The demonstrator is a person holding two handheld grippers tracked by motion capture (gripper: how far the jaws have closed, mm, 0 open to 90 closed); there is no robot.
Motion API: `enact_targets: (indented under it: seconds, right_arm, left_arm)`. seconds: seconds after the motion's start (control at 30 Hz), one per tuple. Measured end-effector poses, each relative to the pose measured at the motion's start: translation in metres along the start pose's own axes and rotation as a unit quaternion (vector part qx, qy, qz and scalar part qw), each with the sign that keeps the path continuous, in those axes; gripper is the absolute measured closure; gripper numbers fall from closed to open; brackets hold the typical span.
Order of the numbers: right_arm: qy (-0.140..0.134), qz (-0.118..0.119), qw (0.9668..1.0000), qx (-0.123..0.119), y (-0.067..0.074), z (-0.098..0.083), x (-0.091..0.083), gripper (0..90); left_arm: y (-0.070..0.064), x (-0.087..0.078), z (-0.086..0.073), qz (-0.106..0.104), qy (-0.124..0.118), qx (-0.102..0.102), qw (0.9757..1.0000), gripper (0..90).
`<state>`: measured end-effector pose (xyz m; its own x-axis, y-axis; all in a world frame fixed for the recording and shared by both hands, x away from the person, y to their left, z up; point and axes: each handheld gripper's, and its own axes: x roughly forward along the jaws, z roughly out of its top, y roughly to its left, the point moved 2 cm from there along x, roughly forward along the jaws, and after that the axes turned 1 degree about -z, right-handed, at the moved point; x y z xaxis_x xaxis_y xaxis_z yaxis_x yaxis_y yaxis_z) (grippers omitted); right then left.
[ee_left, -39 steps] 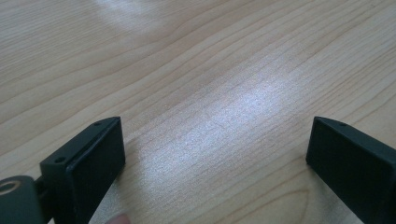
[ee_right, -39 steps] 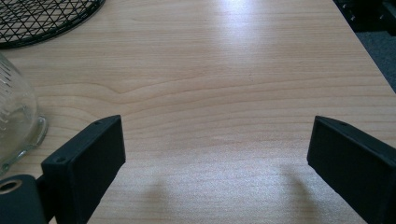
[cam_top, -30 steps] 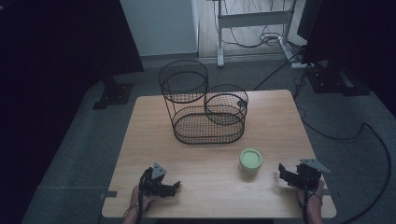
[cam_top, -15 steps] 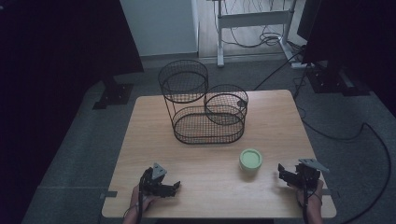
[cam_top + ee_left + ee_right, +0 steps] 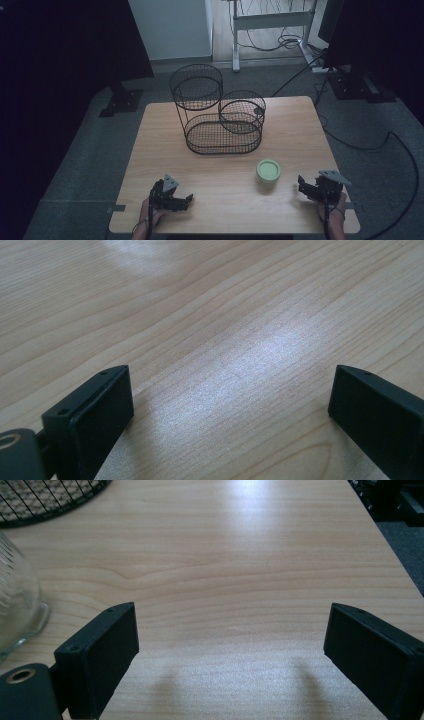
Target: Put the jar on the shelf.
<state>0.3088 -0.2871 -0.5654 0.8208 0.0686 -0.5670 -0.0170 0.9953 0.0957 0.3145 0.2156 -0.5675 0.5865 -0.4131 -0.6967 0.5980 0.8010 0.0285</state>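
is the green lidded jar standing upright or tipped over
Upright. The jar stands on its base on the table, its green lid facing up; the right gripper view shows its ribbed glass wall.

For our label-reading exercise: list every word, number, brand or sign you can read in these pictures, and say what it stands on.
None: no readable text on the jar, wire basket, table, left tool or right tool.

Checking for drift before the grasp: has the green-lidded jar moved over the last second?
No. The green-lidded jar stands in the same spot in the high view, just in front of the wire basket, apart from it, as before.
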Motion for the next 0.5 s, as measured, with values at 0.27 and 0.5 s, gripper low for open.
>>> enact_targets:
  seconds: [0.27,0.5]
  right_arm:
    - [-0.030,0.029,0.9991,0.011,0.002,0.006,-0.012,6.7]
    - [-0.045,0.043,0.9980,0.014,0.004,0.010,-0.020,6.7]
  left_arm:
    - [0.000,0.000,0.000,-0.001,0.001,-0.001,1.0000,3.9]
    - [0.000,0.000,0.000,0.000,0.001,-0.002,1.0000,4.0]
